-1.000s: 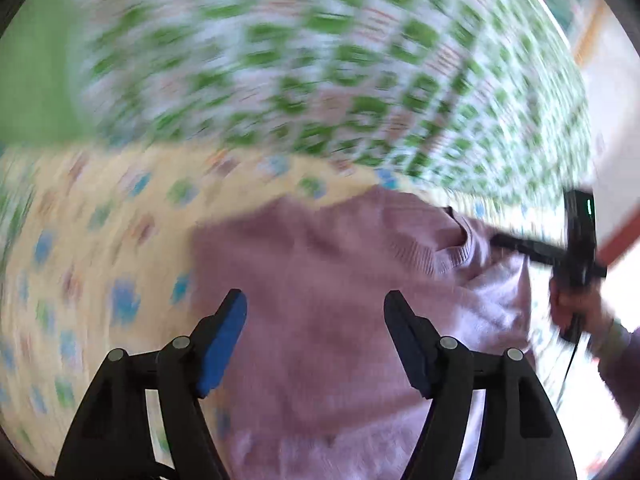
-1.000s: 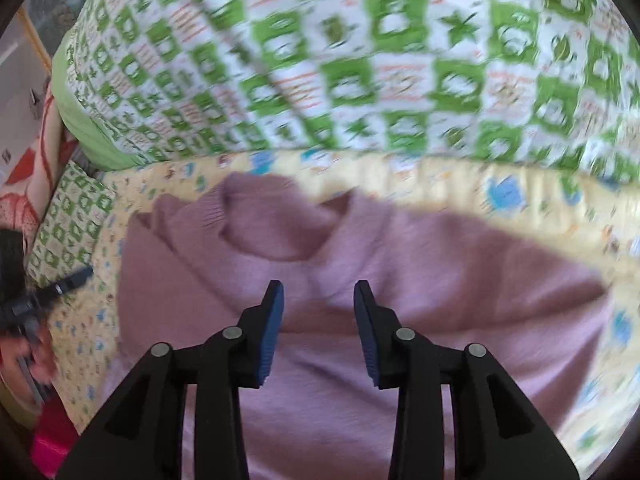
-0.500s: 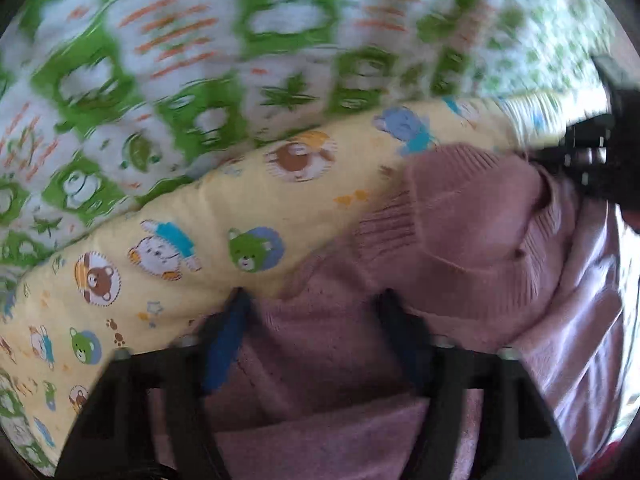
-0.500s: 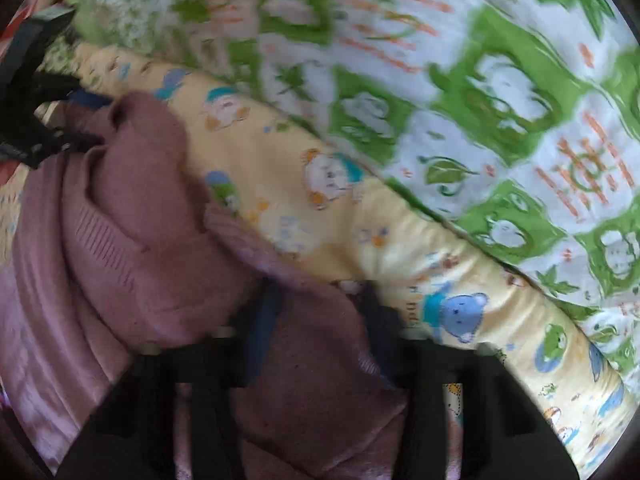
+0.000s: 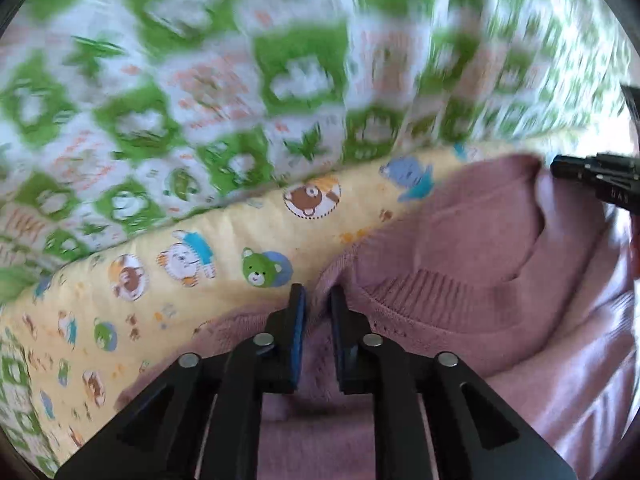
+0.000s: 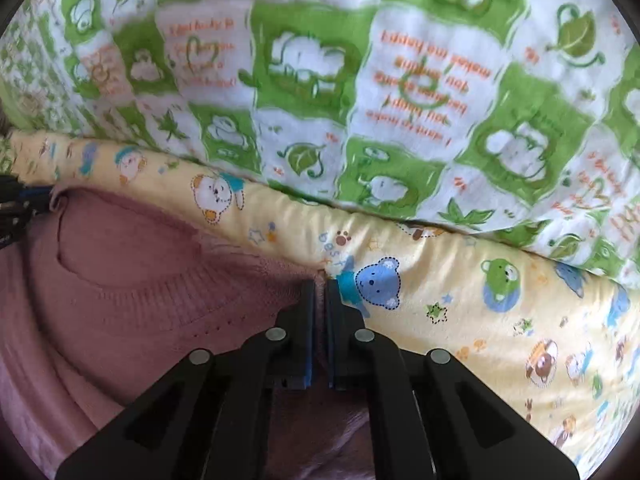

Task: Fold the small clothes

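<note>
A small mauve knit sweater lies on a yellow sheet with cartoon animals. My left gripper is shut on the sweater's top edge, left of the ribbed collar. In the right wrist view the same sweater fills the lower left, and my right gripper is shut on its top edge, right of the collar. Each gripper shows at the far edge of the other's view: the right one, the left one.
A green and white patterned quilt rises just behind the sweater's top edge, along the yellow sheet. It also fills the upper part of the left wrist view.
Both grippers have dropped from above the sweater down to its collar end. Both went from open to shut on the sweater's top edge, either side of the collar.
</note>
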Motion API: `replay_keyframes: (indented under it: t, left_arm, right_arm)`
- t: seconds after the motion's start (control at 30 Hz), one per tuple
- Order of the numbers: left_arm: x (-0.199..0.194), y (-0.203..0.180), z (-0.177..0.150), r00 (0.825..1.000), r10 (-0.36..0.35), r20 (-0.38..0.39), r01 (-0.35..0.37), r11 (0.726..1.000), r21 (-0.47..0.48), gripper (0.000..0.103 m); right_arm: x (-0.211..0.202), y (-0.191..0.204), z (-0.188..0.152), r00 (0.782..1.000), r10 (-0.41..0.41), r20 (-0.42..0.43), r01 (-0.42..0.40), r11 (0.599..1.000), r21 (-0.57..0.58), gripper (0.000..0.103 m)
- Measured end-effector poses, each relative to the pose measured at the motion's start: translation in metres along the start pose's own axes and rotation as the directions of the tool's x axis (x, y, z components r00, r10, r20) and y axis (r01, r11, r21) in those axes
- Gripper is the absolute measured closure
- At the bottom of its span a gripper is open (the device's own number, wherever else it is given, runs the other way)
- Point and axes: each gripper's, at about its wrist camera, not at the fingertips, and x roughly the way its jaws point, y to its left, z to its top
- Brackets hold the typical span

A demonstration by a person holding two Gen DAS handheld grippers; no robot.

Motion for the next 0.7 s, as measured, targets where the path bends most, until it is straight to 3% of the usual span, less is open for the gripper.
replay_keyframes:
  t: [0.1,0.27,0.43,0.6,0.7]
  left_arm:
    - [-0.035,0.017,-0.010,0.998,0.019,0.053,-0.017,0.999,-0.042,0.065]
    - [-0.091,0.045,-0.066,0.996,-0.044,0.084,0.060,0.979,-0.196,0.062]
    - [-0.120,0.034,-0.158,0.997,-0.068,0.036,0.075,0.956,-0.285,0.060]
    - [-0.140,0.027,-0.257,0.991,-0.134,-0.024,0.114,0.910,-0.398,0.060]
    - [-0.136,0.010,-0.288,0.988,-0.148,-0.043,0.116,0.897,-0.427,0.057]
  right_arm:
    - [-0.041,0.004,-0.003,0.996,0.006,0.091,-0.011,0.998,0.056,0.079]
    - [-0.101,0.014,-0.038,0.986,0.080,0.149,-0.094,0.992,0.085,0.072]
    - [-0.135,0.028,-0.109,0.989,0.125,0.085,-0.138,0.976,0.168,0.071]
    - [-0.163,0.039,-0.194,0.989,0.146,0.014,-0.144,0.952,0.269,0.071]
    - [-0.173,0.047,-0.223,0.988,0.151,-0.004,-0.143,0.938,0.317,0.071]
